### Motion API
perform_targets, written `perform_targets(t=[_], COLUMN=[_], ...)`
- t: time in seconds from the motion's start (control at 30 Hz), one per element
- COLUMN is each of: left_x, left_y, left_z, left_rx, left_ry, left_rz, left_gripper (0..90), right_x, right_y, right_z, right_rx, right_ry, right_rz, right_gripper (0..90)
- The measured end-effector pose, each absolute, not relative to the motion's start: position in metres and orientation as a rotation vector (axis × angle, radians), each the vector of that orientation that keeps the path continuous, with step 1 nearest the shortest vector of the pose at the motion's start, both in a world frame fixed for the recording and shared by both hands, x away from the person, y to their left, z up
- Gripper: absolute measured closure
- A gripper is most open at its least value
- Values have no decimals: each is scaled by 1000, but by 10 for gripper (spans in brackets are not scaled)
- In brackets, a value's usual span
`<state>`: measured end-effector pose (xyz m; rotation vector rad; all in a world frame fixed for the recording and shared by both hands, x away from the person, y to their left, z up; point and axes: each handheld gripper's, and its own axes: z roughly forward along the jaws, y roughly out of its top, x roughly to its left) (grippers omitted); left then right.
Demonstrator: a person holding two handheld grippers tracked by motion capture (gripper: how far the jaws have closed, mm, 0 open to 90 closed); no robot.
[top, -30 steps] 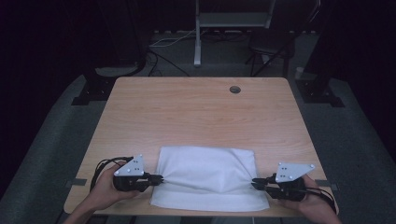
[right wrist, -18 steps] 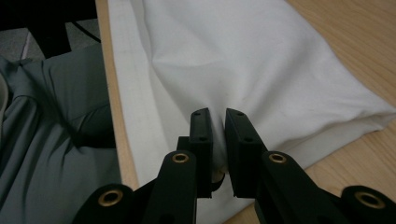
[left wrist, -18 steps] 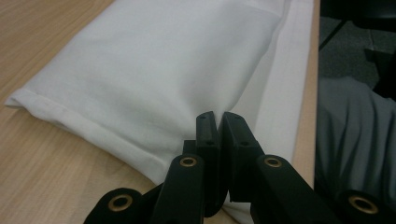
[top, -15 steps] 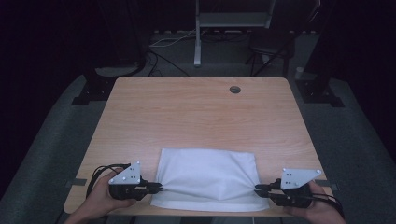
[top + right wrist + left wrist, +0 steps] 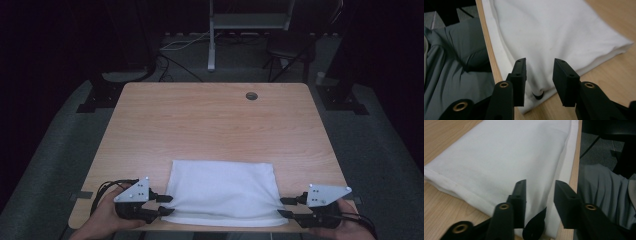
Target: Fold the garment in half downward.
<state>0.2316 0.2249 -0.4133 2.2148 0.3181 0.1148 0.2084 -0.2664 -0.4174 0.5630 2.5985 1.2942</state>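
Note:
A folded white cloth [image 5: 222, 192] lies flat at the near edge of the wooden table [image 5: 210, 125]. My left gripper [image 5: 162, 205] is at the cloth's near left corner and my right gripper [image 5: 284, 207] at its near right corner. The jaws of both have just been opening. In the left gripper view the cloth [image 5: 499, 160] lies under and between the parted jaws of the left gripper [image 5: 540, 187], with no pad pressing on it. The right gripper view shows the same: the right gripper [image 5: 539, 65] stands open over the cloth's corner [image 5: 554, 32].
The cloth's near hem runs along the table's front edge [image 5: 575, 170]. A round cable hole [image 5: 251, 95] sits near the far edge. Beyond the table stand a metal post [image 5: 212, 40] and a dark chair [image 5: 290, 47]. The person's grey clothing [image 5: 454, 57] is below the front edge.
Both grippers drew the cloth's near corners a little toward the front edge. Their jaws then parted and let go of the cloth.

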Motion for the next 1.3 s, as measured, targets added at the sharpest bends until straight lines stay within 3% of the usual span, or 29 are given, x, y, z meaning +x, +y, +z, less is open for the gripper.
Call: perform_targets(t=[0.17, 0.27, 0.37, 0.47, 0.7, 1.3], left_x=[231, 232, 235, 236, 231, 222], left_y=[217, 214, 214, 214, 214, 221], left_z=[-418, -422, -424, -425, -423, -424], left_rx=[2257, 2284, 2302, 2317, 2320, 2282], left_ry=[290, 292, 306, 341, 324, 297], left_rz=[107, 103, 78, 53, 70, -19], left_gripper=[573, 660, 808, 875, 889, 856], right_x=[207, 209, 209, 209, 206, 200], right_y=[-260, -258, -257, -259, -260, -263], right_z=[-422, -431, -435, -435, -432, -433], right_rx=[553, 574, 575, 572, 548, 543], right_ry=[2623, 2658, 2671, 2669, 2668, 2708], right_rz=[1247, 1203, 1210, 1214, 1224, 1249], right_gripper=[590, 614, 700, 780, 820, 782])
